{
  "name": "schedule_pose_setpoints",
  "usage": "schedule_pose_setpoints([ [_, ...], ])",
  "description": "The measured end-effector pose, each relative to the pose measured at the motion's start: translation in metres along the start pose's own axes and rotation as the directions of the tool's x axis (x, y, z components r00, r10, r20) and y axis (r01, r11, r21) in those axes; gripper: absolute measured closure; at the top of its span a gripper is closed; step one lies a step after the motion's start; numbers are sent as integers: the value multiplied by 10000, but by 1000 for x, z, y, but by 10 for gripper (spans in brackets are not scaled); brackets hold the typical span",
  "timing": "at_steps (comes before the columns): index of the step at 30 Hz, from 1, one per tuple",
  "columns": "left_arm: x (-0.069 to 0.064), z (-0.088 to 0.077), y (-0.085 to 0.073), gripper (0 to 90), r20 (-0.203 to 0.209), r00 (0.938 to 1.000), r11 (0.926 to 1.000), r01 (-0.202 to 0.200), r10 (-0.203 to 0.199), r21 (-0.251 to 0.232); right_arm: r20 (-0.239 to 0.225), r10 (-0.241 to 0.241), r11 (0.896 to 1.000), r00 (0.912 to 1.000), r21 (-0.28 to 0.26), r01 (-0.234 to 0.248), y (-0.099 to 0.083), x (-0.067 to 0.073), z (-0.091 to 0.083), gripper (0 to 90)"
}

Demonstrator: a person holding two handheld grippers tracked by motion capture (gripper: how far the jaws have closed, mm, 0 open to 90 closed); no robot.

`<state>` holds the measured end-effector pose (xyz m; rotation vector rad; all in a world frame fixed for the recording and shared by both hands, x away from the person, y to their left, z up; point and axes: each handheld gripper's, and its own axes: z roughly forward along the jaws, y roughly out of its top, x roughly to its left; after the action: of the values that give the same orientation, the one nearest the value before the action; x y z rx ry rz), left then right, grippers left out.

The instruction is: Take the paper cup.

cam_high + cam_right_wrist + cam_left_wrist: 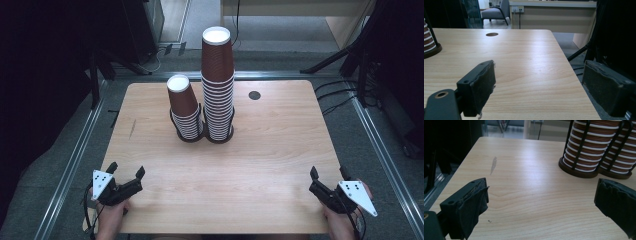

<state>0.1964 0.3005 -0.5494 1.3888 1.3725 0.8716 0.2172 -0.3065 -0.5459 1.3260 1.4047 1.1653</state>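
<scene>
2 stacks of brown paper cups [202,100] stand upside down in a black wire holder [202,134] at the far middle of the table [280,150], well ahead of both tools, probably so either can reach them. The left gripper [126,173] and right gripper [327,173] rest at the near corners, jaws wide apart and empty, each angled inward toward the cups.

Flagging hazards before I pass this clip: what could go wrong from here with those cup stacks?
1. The taller cup stack rises well above its wire holder, so a sideways pull could topple it.
2. The shorter stack leans and stands right beside it; either open gripper, left or right, may knock it.
</scene>
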Motion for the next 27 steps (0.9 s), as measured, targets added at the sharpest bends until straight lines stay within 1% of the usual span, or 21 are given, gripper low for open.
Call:
schedule_pose_setpoints([
  [1, 0, 0, 0, 0, 0, 10000, 10000, 0, 0, 0, 0, 0, 10000, 10000, 0, 0, 0, 0, 0, 108],
  [2, 0, 1, 0, 0, -36, 10000, 10000, 30, -30, 86, -104, 55, 9999, 9999, 150, -53, 1, 1, 2, 92],
  [3, 0, 2, 1, 0, -80, 10000, 9999, 20, -19, 140, -123, 60, 9998, 9999, 173, -58, 1, 2, 2, 87],
  [5, 0, 3, 1, 0, -139, 9999, 9996, -50, 54, 274, -400, 234, 9994, 9989, 269, -224, 4, 2, 4, 56],
  [7, -1, 4, 1, 0, -165, 9998, 9996, -89, 93, 251, -529, 383, 9985, 9979, 413, -361, 10, 5, 5, 39],
  [9, -1, 3, 1, 0, -93, 9999, 9997, -75, 77, 236, -822, 299, 9991, 9962, 320, -274, 19, 10, 6, 28],
  [11, 0, 2, 0, 0, -15, 10000, 9997, -9, 9, 248, -1021, 119, 9997, 9947, 235, -95, 30, 18, 6, 22],
  [14, 2, 2, 1, 0, -26, 9999, 9996, 110, -110, 252, -1541, -24, 10000, 9881, 16, 27, 48, 33, 8, 12],
  [15, 2, 2, 1, 0, -32, 9999, 9996, 125, -124, 250, -1634, -49, 10000, 9865, -47, 42, 53, 39, 9, 11],
  [16, 2, 2, 1, 0, -32, 9999, 9996, 125, -124, 250, -1634, -49, 10000, 9865, -47, 42, 53, 39, 9, 11],
  [17, 2, 3, 1, 0, -1, 9999, 9995, 145, -145, 276, -1941, -129, 9998, 9809, -173, 98, 66, 53, 13, 8],
  [18, 2, 4, 1, 0, 39, 9999, 9994, 146, -147, 319, -2008, -239, 9996, 9793, -203, 203, 70, 58, 14, 8],
  [19, 2, 4, 1, 0, 39, 9999, 9994, 146, -147, 319, -2008, -239, 9996, 9793, -203, 203, 70, 58, 14, 8],
  [20, 2, 4, 1, 0, 38, 9999, 9993, 134, -135, 353, -2080, -333, 9993, 9776, -212, 295, 75, 64, 16, 7],
  [21, 2, 4, 1, 0, 34, 9999, 9993, 142, -143, 352, -2207, -393, 9991, 9745, -243, 348, 86, 74, 21, 8],
  [22, 2, 4, 1, 0, 26, 9999, 9992, 115, -116, 373, -2211, -403, 9990, 9744, -252, 356, 90, 79, 24, 8],
  [24, 1, 5, 1, 0, 88, 10000, 9991, -6, 2, 417, -2309, -413, 9990, 9721, -270, 361, 97, 85, 27, 7],
  [25, 1, 5, 1, 0, 88, 10000, 9991, -6, 2, 417, -2309, -413, 9990, 9721, -270, 361, 97, 85, 27, 7],
  [26, 1, 5, 1, 0, 98, 10000, 9991, -13, 9, 416, -2402, -480, 9987, 9695, -289, 422, 105, 92, 32, 7],
  [27, 1, 5, 1, 0, 107, 9999, 9991, -10, 6, 418, -2402, -480, 9987, 9695, -289, 422, 105, 92, 32, 7],
])
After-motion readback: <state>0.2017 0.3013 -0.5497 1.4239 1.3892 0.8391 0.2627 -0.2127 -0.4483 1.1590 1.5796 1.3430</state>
